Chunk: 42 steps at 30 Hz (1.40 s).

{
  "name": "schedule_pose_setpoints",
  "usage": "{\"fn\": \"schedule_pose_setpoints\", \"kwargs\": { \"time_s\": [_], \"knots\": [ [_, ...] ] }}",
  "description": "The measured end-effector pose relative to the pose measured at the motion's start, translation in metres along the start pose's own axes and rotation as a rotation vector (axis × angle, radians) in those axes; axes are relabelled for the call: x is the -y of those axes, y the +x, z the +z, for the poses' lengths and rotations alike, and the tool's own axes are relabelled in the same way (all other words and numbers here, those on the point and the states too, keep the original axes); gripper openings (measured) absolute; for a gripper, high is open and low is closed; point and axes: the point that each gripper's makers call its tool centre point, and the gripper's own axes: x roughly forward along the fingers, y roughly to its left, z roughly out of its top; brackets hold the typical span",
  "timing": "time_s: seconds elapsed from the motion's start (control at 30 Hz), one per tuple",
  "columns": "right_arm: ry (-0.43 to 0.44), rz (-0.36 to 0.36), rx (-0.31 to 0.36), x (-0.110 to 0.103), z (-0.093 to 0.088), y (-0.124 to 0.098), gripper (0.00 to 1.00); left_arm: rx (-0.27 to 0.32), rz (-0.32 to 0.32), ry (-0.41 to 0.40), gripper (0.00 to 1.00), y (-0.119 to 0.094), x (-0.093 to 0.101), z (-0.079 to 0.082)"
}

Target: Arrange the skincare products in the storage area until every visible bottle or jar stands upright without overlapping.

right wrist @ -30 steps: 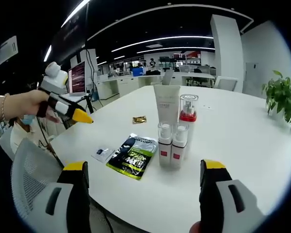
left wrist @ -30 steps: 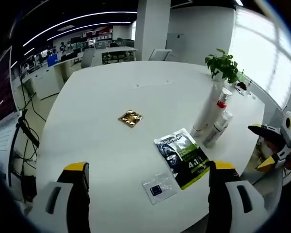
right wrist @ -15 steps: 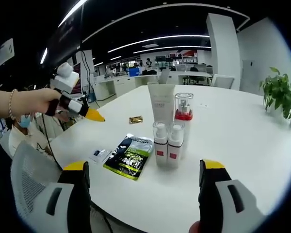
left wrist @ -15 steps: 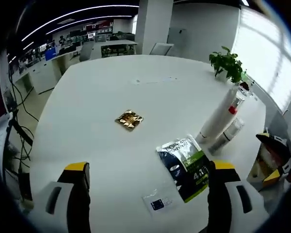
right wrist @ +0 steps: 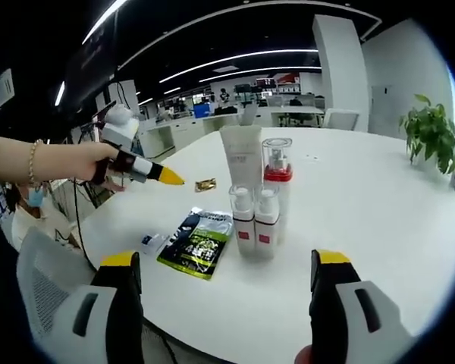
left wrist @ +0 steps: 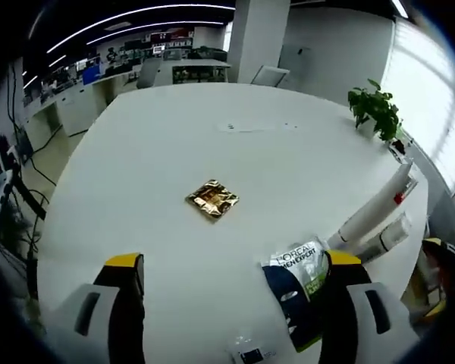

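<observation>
Right hand-held gripper (right wrist: 221, 303): jaws spread wide, nothing between them, hovering at the near edge of the tabletop (right wrist: 364, 205). Bottle cluster sits straight ahead, centred between the jaws but well apart. Left hand-held gripper (left wrist: 227, 303) also released and empty; seen from the right gripper view it comes in from the left (right wrist: 148, 171), held in a hand (right wrist: 83, 161), yellow tip pointing toward the cluster. In the left gripper view the cluster lies off to the right, beyond its right jaw. Judgement: right gripper is better lined up; left is side-on.

Count, right gripper view:
- 1 white tube (right wrist: 240, 155), upright, at back.
- 1 clear-cap bottle w/ red band (right wrist: 276, 171), upright, beside the tube.
- 2 small white bottles w/ red labels (right wrist: 243, 220) (right wrist: 266, 224), upright, touching each other, in front.
- 1 dark/green sachet (right wrist: 199, 244), flat, just left of the bottles.
- 1 small clear packet (right wrist: 153, 243), flat, left of the sachet.
- 1 gold packet (left wrist: 212, 199), flat, well apart mid-tabletop.

All long axes of the 4 containers vertical. Judgement: bottles already upright; the front pair touching may want a small gap.

Potted plant (right wrist: 428, 133) at far right edge.
</observation>
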Motion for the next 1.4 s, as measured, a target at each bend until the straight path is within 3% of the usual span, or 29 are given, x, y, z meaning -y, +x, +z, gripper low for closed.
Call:
{"fn": "schedule_pose_setpoints", "kwargs": {
  "time_s": [0.2,0.43,0.77,0.97,1.17,1.27,1.4],
  "knots": [
    [0.004,-0.010,-0.018,0.002,-0.003,0.001,0.92,-0.011,0.021,-0.029,0.90,0.021,-0.004,0.005],
    [0.015,-0.014,-0.036,0.004,-0.006,0.004,0.91,0.040,0.089,-0.097,0.84,0.040,-0.014,0.020],
    [0.037,-0.027,-0.048,0.008,-0.009,0.005,0.91,0.053,0.152,-0.195,0.82,0.072,-0.023,0.024],
    [0.046,-0.035,-0.053,0.010,-0.010,0.006,0.90,0.070,0.190,-0.171,0.73,0.092,-0.023,0.032],
    [0.054,-0.041,-0.054,0.012,-0.010,0.006,0.89,0.070,0.232,-0.209,0.68,0.104,-0.030,0.032],
    [0.060,-0.044,-0.054,0.012,-0.010,0.006,0.89,0.073,0.257,-0.208,0.62,0.097,-0.031,0.031],
    [0.065,-0.048,-0.055,0.014,-0.011,0.006,0.89,0.092,0.269,-0.198,0.61,0.104,-0.032,0.038]
  ]
}}
